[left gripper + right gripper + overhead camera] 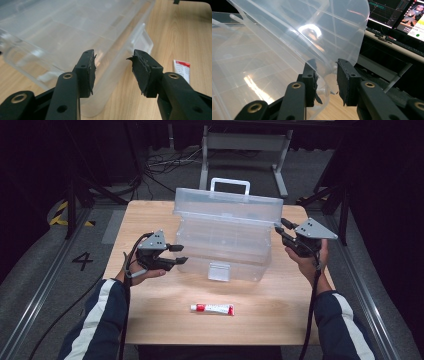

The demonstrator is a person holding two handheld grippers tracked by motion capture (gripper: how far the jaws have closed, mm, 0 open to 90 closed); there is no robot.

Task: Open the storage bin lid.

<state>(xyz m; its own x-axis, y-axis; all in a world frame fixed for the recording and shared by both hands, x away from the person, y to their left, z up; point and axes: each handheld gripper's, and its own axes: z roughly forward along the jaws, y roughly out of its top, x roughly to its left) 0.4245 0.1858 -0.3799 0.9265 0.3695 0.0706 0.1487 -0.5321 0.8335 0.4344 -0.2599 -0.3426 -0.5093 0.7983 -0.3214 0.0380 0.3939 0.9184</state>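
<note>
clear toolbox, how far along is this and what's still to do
Done: the clear toolbox has its lid raised. In hand: the right gripper has the lid's corner edge between its jaws, though a firm pinch is unclear; the left gripper waits open beside the box. Probably left: the red-and-white tube lies on the table, not yet inside.

Left tongs [179, 254] held level with jaws parted — right tongs [280, 229] raised, jaws narrowly apart.

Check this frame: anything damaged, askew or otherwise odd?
Yes: the black pads on the left claw look torn and frayed at their edges. The clear toolbox has its lid raised, not shut. The tube lies flat on the table.
</note>
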